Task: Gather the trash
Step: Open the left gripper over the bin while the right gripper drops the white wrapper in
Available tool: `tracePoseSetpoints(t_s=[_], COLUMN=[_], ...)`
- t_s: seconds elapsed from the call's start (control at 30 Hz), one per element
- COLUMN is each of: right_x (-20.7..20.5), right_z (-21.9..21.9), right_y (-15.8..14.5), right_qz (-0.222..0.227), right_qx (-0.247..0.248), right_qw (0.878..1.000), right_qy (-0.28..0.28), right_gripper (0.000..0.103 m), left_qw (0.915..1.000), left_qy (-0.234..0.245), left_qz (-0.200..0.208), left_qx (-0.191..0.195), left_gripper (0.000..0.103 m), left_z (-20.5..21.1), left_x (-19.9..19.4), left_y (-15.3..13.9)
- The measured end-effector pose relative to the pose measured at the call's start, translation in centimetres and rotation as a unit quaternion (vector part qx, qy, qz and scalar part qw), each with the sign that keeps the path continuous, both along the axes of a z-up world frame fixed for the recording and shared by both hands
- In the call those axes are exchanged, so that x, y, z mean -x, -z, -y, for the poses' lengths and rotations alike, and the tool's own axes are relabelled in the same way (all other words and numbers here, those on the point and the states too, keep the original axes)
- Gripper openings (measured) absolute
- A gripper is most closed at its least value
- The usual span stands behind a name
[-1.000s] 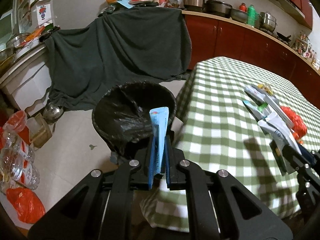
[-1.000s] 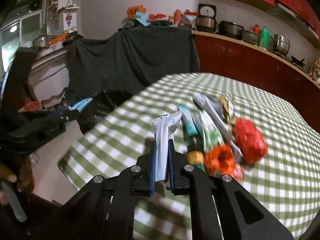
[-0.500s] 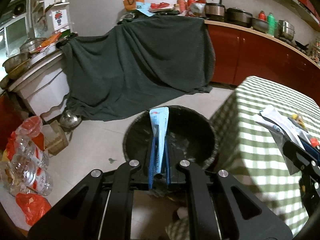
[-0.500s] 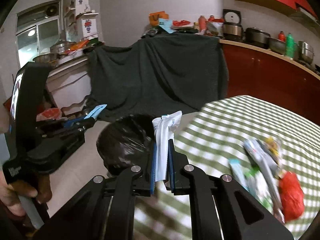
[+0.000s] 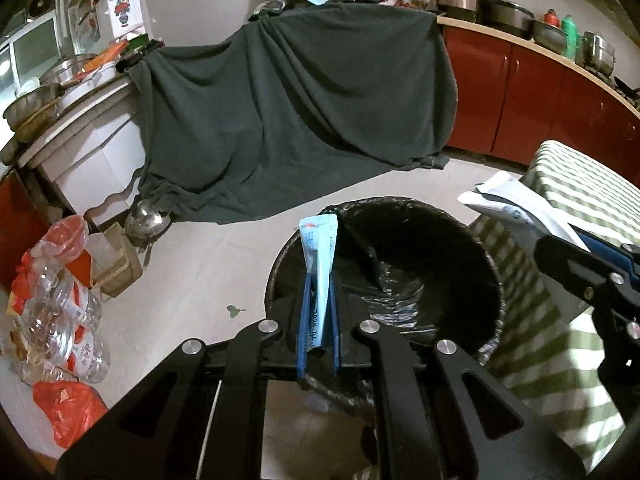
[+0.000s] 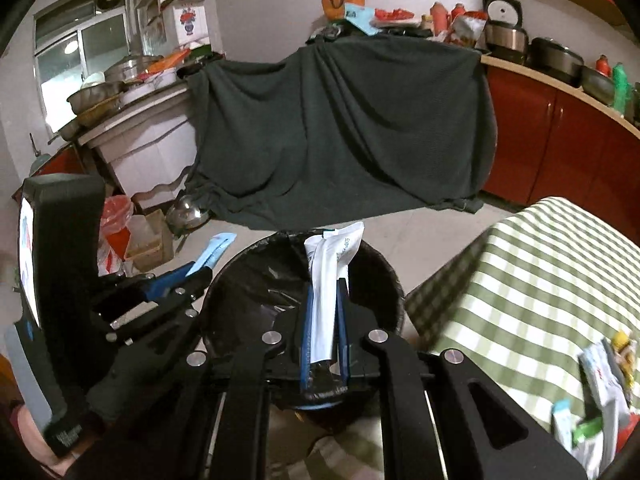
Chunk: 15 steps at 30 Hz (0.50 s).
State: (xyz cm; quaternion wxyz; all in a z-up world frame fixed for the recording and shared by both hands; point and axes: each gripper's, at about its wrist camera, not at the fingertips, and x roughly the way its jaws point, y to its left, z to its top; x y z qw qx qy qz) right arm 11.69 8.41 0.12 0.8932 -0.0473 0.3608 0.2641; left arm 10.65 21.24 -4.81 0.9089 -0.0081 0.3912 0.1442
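kitchen floor of pale tile lay under both cameras, with a dark green cloth (image 5: 296, 112) draped over furniture against the far wall and red cabinets (image 5: 532, 96) along the counter. a round trash bin (image 5: 384, 292) lined with a black bag stood on the floor just beside a table under a green checked tablecloth (image 6: 536, 304).

the left gripper (image 5: 318, 308) was clenched on a light blue sachet (image 5: 320, 264), which stood upright between the blue finger pads (image 5: 303, 320); the gripper sat over the near left rim of the bin. the right gripper (image 6: 325, 320) was clamped on a white sachet (image 6: 328, 280), also upright, positioned over the bin's opening. in the left view the white sachet showed at the right, above the bin's far right edge.

neither sachet had been released. the bin's interior showed only crumpled liner where visible; whether anything lay at the bottom could not be told. more wrappers (image 6: 596, 400) remained on the tablecloth at the lower right of the right view, blurred, including white, green and orange pieces.

assessment: the task appeared part done at best. two pieces were carried to the bin and awaited dropping; the left one looked close to the rim and could fall outside if let go there. the remaining pile on the table would need further trips.
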Motion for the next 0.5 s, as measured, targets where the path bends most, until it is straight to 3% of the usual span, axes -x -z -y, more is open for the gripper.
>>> tracePoseSetpoints(t_s=[0.27,0.33,0.37,0.4,0.5], right_x=[-2.7,-3.2,-3.3,-3.4,-3.4], right_z=[-2.0,-2.3,-2.4,-2.4,-1.9], right_y=[2.1,2.3,2.4,2.4,2.3], right_qz=[-0.051,-0.049,-0.048,-0.048,-0.048], right_qx=[0.009,0.022,0.028,0.028,0.021], right_qw=[0.999,0.999,0.998,0.998,0.998], right_qy=[0.001,0.008,0.009,0.009,0.017], right_gripper=[0.013,0.025,0.035,0.041,0.043], left_qw=[0.9997,0.9995,0.9995,0.9995,0.9994], left_qy=[0.001,-0.002,-0.004,-0.006,-0.010], left_qz=[-0.022,-0.030,-0.031,-0.030,-0.032], left_qx=[0.006,0.011,0.011,0.011,0.007], left_gripper=[0.011,0.025,0.040,0.047,0.049], left_z=[-0.4,-0.7,-0.8,-0.9,-1.0], left_x=[-2.6,-3.1,-3.3,-3.3,-3.6], left_y=[2.6,3.1,3.2,3.3,3.3])
